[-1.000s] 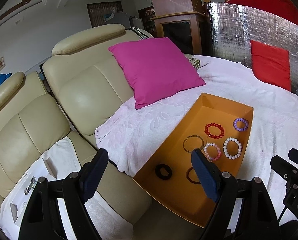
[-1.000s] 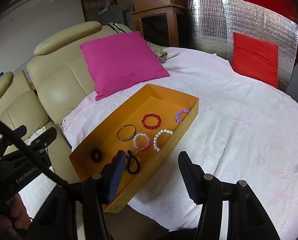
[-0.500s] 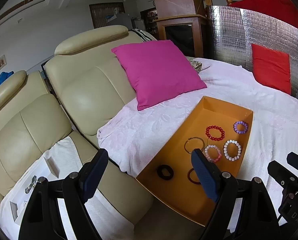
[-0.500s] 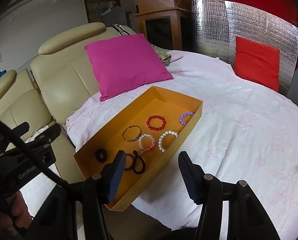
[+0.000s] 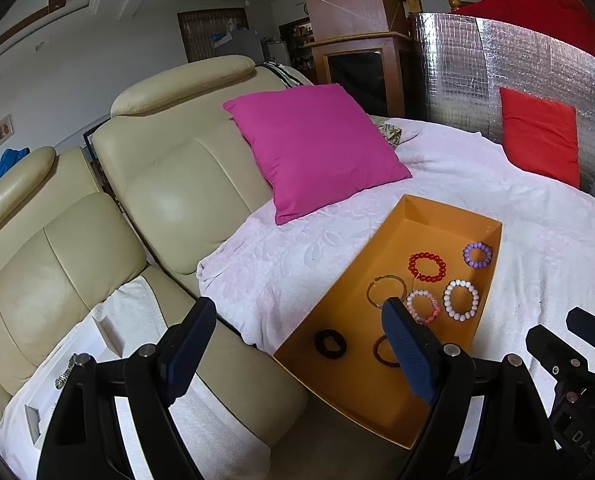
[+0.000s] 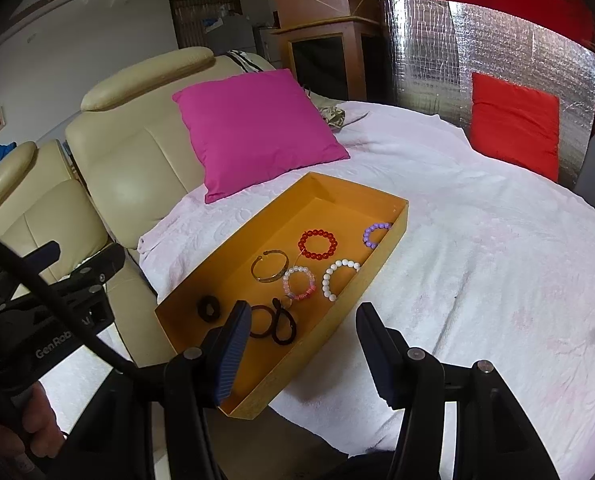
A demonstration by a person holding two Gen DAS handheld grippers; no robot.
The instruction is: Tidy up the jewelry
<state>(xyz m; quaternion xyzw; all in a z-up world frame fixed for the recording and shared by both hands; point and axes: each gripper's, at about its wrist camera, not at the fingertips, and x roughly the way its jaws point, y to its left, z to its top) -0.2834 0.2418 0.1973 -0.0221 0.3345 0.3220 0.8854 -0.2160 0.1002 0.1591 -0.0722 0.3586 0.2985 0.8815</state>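
Note:
An orange tray (image 5: 449, 216) (image 6: 361, 192) lies on the white-covered table. It holds a red bead bracelet (image 5: 427, 267) (image 6: 317, 244), a purple one (image 5: 477, 255) (image 6: 375, 234), a white one (image 5: 460, 299) (image 6: 339, 274), a pink one (image 5: 422, 306) (image 6: 299, 283), a metal bangle (image 5: 386, 291) (image 6: 269, 266) and dark hair ties (image 5: 329, 343) (image 6: 273, 322). My left gripper (image 5: 297, 346) is open and empty, above the tray's near left edge. My right gripper (image 6: 303, 346) is open and empty over the tray's near end.
A pink cushion (image 5: 317, 148) (image 6: 257, 128) leans on a cream leather sofa (image 5: 169, 184) left of the table. A red cushion (image 5: 539, 136) (image 6: 513, 122) rests against a silver foil panel (image 5: 477, 64) behind. A white towel with a watch (image 5: 65, 374) lies on the sofa seat.
Both grippers have drawn back and up a little from the tray, so it looks smaller and farther. Both stay open and empty.

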